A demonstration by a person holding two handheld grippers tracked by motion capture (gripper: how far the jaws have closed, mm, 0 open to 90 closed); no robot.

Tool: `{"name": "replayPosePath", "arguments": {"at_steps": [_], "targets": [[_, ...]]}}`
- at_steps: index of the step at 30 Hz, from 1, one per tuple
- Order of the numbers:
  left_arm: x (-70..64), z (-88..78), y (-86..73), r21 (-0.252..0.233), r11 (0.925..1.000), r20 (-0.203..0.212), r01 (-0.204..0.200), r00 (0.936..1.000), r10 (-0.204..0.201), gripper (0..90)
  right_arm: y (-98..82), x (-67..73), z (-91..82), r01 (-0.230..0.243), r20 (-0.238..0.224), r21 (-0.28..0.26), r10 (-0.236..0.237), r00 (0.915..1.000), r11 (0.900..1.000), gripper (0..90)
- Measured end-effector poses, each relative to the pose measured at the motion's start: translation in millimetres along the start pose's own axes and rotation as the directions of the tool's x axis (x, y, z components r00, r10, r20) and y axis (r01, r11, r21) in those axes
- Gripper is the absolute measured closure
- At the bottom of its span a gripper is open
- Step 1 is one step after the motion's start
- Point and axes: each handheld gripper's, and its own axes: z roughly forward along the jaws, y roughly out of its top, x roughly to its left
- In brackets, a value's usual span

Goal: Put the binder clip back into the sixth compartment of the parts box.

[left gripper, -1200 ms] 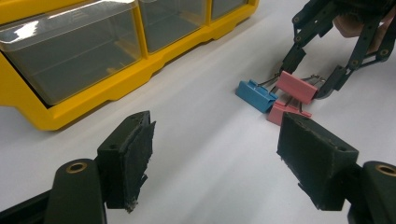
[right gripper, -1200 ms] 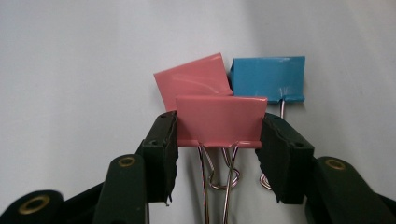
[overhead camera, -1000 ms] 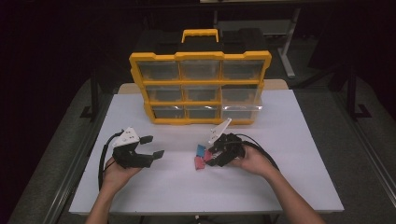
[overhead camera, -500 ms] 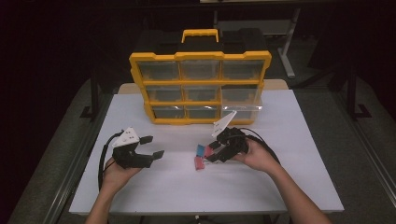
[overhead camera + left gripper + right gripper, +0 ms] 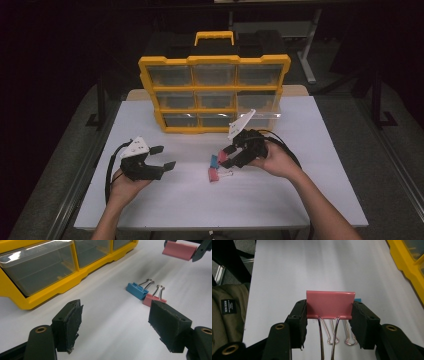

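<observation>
The right gripper [image 5: 226, 159] pinches a pink binder clip [image 5: 330, 304] by its two ends, the pads pressed against the clip's sides and its wire handles hanging down between the jaws; from the left gripper view the same clip [image 5: 179, 250] hangs clear above the white table [image 5: 260, 195], not touching it. Beneath and just beside it lie two more clips on the tabletop: a blue binder clip [image 5: 136, 290] and a second pink clip [image 5: 153, 300], close together and perhaps touching at one corner, though the overhead picture is too coarse to settle that. Both have their wire handles pointing toward the yellow organizer [image 5: 214, 95], which stands upright at the far side of the table with its clear drawers facing the person and its carrying handle on top. A bare strip of table separates the organizer from the loose clips. The left gripper [image 5: 165, 157] rests well apart on the person's left, held low over the table with its jaws spread wide and nothing between them; open table lies between it and the clips. At the table's edge in the right gripper view sits an olive-green fabric thing [image 5: 227, 315] with a small black label.
</observation>
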Motion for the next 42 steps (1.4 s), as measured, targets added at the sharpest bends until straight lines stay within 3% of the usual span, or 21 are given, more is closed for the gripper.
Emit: {"name": "replayPosePath", "arguments": {"at_steps": [10, 17, 22, 30, 32, 42], "targets": [[0.7, -0.4, 0.2, 0.003, 1.0, -0.003, -0.007, 1.0, 0.007, 26.3, 11.3, -1.9, -15.8, 0.005, 0.001, -0.012, -0.005, 1.0, 1.0, 48.6], [-0.8, 0.4, -0.2, -0.016, 0.9997, -0.003, 0.018, 0.9998, -0.018, 26.3, 20.1, -4.3, -28.3, 0.02, 0.0, -0.023, -0.02, 0.9998, 1.0, 48.6], [0.2, -0.5, -0.2, -0.005, 1.0, -0.004, 0.004, 1.0, -0.004, 26.3, 26.9, -5.6, -37.0, 0.031, 0.006, -0.029, -0.031, 0.9995, 0.999, 48.6], [0.9, -2.2, -0.4, -0.012, 0.9999, -0.008, 0.005, 1.0, -0.005, 26.4, 36.9, -5.2, -51.4, 0.029, 0.02, -0.024, -0.029, 0.9994, 0.999, 48.6], [0.7, -2.3, -0.3, -0.013, 0.9999, -0.008, 0.006, 1.0, -0.006, 26.3, 41.7, -7.5, -57.6, 0.061, 0.035, -0.037, -0.059, 0.9976, 0.997, 48.6], [0.4, -2.0, -0.4, -0.016, 0.9998, -0.009, 0.01, 0.9999, -0.01, 26.4, 55.7, -8.5, -78.0, 0.074, 0.064, -0.049, -0.071, 0.9955, 0.996, 48.6]]}}
